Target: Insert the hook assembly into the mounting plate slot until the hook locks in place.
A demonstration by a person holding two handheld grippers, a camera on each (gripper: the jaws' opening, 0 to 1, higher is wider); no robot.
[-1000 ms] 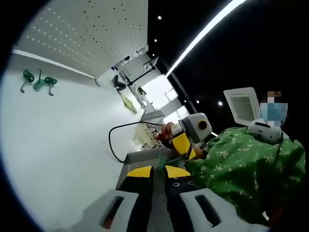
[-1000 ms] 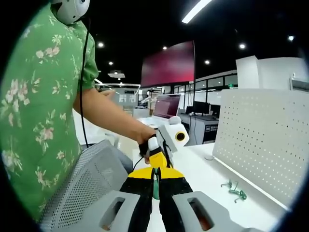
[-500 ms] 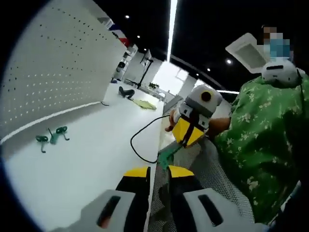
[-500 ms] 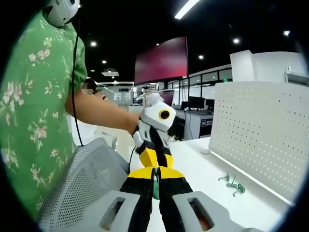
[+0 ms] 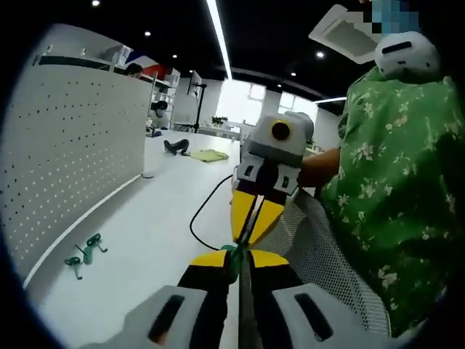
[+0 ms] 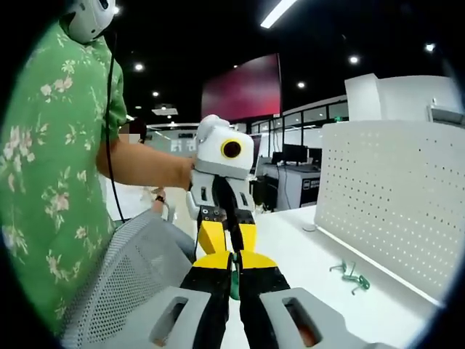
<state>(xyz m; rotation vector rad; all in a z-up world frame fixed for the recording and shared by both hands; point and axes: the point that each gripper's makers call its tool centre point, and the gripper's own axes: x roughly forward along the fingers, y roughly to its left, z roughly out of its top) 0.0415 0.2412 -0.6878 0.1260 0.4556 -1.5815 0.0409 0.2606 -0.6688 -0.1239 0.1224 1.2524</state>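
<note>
A small green hook (image 5: 233, 254) sits at the tips of my left gripper (image 5: 238, 259), whose jaws are nearly together and shut on it. My right gripper (image 5: 252, 218) reaches in from above, tip to tip with the left one. In the right gripper view, the right gripper (image 6: 234, 267) is shut on the same green hook (image 6: 234, 278), and the left gripper (image 6: 228, 240) points down at it. The white pegboard mounting plate (image 5: 65, 145) (image 6: 392, 196) stands upright at the back of the white table.
Spare green hooks (image 5: 86, 251) (image 6: 350, 276) lie on the table (image 5: 152, 240) by the pegboard's foot. A black cable (image 5: 200, 218) loops across the table. A grey mesh chair (image 5: 320, 262) (image 6: 123, 283) and the person's green floral shirt (image 5: 392, 182) crowd the near side.
Both views have swung round with the hands. The two grippers have come together tip to tip. My left jaws have narrowed from a clear gap onto the green hook.
</note>
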